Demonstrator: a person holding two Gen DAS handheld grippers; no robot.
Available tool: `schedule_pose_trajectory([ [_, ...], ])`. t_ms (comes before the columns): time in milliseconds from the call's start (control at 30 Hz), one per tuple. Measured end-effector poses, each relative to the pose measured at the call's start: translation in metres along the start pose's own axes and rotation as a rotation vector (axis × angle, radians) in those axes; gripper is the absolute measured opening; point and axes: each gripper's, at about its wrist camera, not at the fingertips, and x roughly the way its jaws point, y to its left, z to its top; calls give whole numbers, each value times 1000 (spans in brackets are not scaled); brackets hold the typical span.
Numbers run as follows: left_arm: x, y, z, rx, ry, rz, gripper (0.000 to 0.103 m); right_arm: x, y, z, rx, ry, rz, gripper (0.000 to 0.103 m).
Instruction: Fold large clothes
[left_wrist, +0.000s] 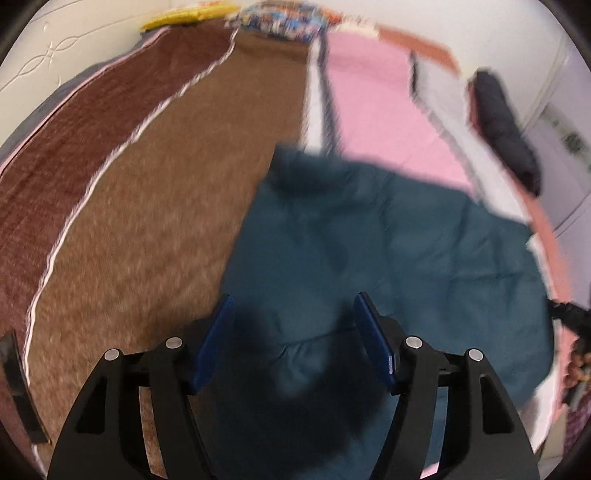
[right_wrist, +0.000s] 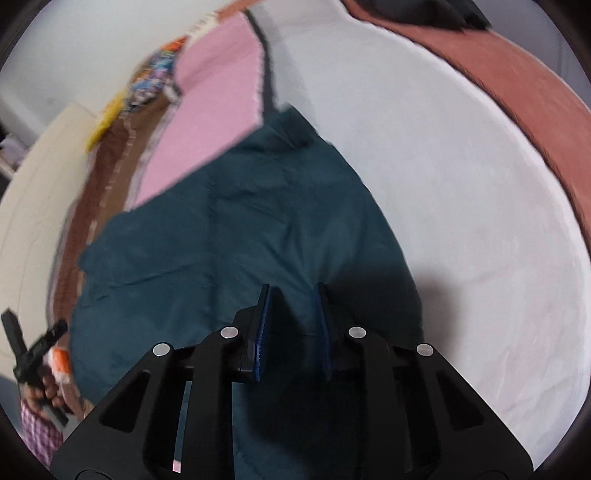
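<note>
The wide white sheet (right_wrist: 461, 221) to the right of the dark teal padded garment (right_wrist: 229, 236) lies bare. Left of the garment, the flat brown fleece blanket (left_wrist: 155, 206) is open too. A dark rolled bundle (left_wrist: 506, 125) sits at the far right edge.

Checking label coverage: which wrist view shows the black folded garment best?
Left wrist: the black folded garment lies whole at the bed's right edge, blurred. The right wrist view catches only a dark sliver at the top frame edge, too cropped to identify.
</note>
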Motion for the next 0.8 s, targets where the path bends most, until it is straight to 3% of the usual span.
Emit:
schedule_pose_trajectory([
  [167, 24, -2, 0, -19, 5, 79, 70, 5, 10, 10, 15, -14, -52, 23],
  [300, 1, 11, -8, -79, -12, 25, 70, -28, 6, -4, 1, -55, 9, 27],
  [367, -22, 16, -19, -59, -44, 19, 70, -52, 0, -20, -27, -103, -20, 45],
  [467, -44, 22, -41, -62, -48, 21, 70, -78, -11, -47, -37, -136, -50, 51],
  [633, -68, 39, -88, -170, -20, -28, 72, -100, -40, -97, 69, -113, -8, 61],
  [800, -58, 47, -125, -320, 51, -126, 74, -82, -53, -129, 209, -24, 101, 65],
])
